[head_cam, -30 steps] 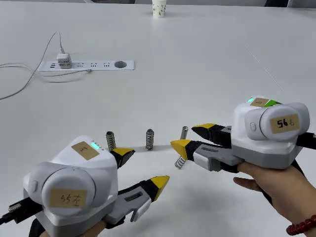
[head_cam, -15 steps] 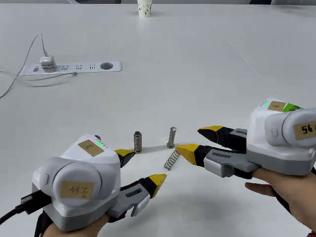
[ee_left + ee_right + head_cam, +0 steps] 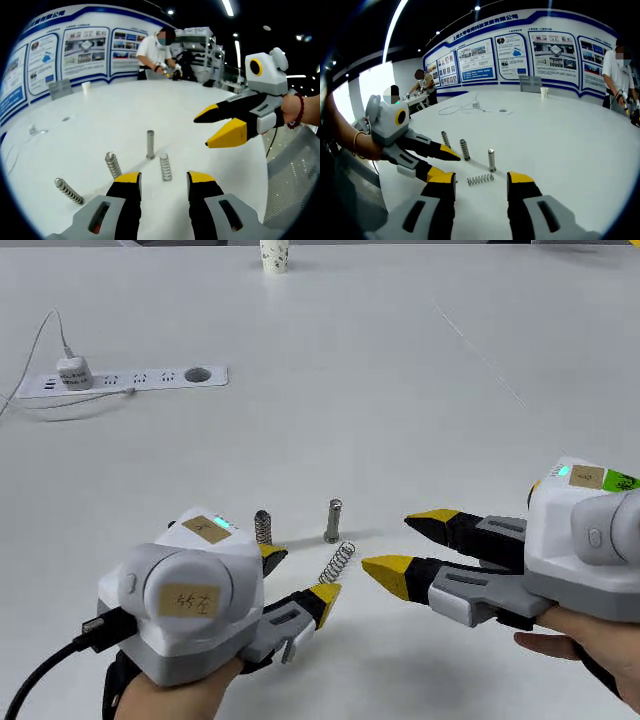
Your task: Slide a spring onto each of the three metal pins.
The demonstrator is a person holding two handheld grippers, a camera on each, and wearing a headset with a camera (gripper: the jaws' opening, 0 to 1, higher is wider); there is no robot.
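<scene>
A bare metal pin (image 3: 333, 521) stands upright on the white table. To its left stands a pin with a spring on it (image 3: 262, 527). A loose spring (image 3: 336, 560) lies flat just in front of the bare pin. My left gripper (image 3: 300, 575) is open, its upper fingertip close to the loose spring's near end. My right gripper (image 3: 390, 543) is open and empty, a little to the right of the spring. The left gripper view has the bare pin (image 3: 150, 144), the loose spring (image 3: 165, 167) and two sprung pins (image 3: 113, 165) (image 3: 69, 190). The right gripper view looks at the loose spring (image 3: 480, 179) and bare pin (image 3: 491, 160).
A white power strip (image 3: 120, 382) with a plugged charger (image 3: 70, 371) lies at the far left, its cable trailing off. A paper cup (image 3: 274, 255) stands at the far edge. People work at another table (image 3: 165, 50) in the background.
My left gripper has come forward toward the loose spring. My right gripper has drawn back to the right, away from the spring and pin. The head camera has also shifted.
</scene>
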